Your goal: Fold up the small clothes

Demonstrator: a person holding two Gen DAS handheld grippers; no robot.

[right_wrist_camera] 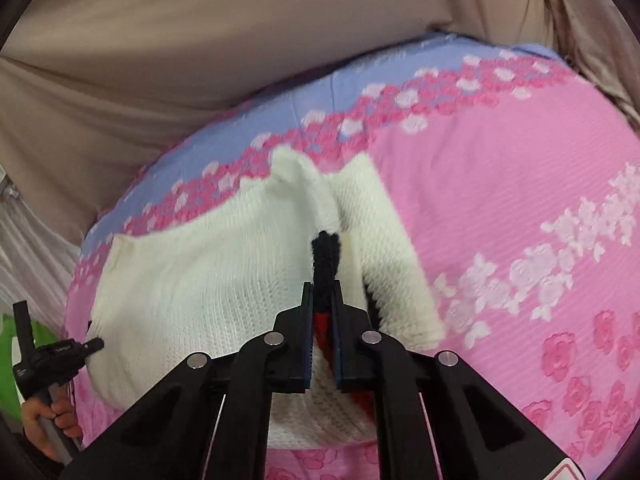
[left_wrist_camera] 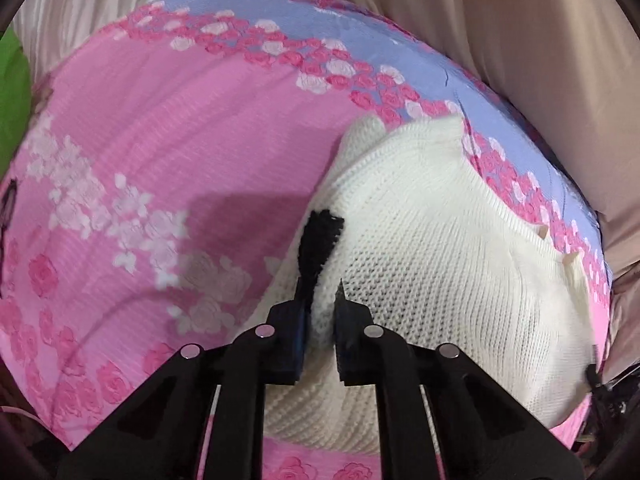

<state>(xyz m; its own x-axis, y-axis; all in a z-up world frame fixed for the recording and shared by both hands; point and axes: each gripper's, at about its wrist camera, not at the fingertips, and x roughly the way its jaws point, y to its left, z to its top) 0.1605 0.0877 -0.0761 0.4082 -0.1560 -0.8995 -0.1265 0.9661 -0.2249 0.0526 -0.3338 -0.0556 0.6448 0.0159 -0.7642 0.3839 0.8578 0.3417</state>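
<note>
A small cream knit sweater [left_wrist_camera: 432,248] with black trim lies on a pink floral bedspread [left_wrist_camera: 168,128]. My left gripper [left_wrist_camera: 320,300] is shut on the sweater's left edge, where the black trim [left_wrist_camera: 318,240] runs up from the fingers. In the right wrist view the sweater [right_wrist_camera: 192,280] spreads left, with a sleeve [right_wrist_camera: 384,248] to the right. My right gripper [right_wrist_camera: 322,300] is shut on its black-and-red trimmed edge [right_wrist_camera: 325,256]. The left gripper [right_wrist_camera: 52,356] shows at the far left, held in a hand.
The bedspread has a lilac border with pink roses [left_wrist_camera: 304,24] at its far edge. Beige fabric [right_wrist_camera: 200,40] rises behind the bed. A green object [left_wrist_camera: 12,96] sits at the far left.
</note>
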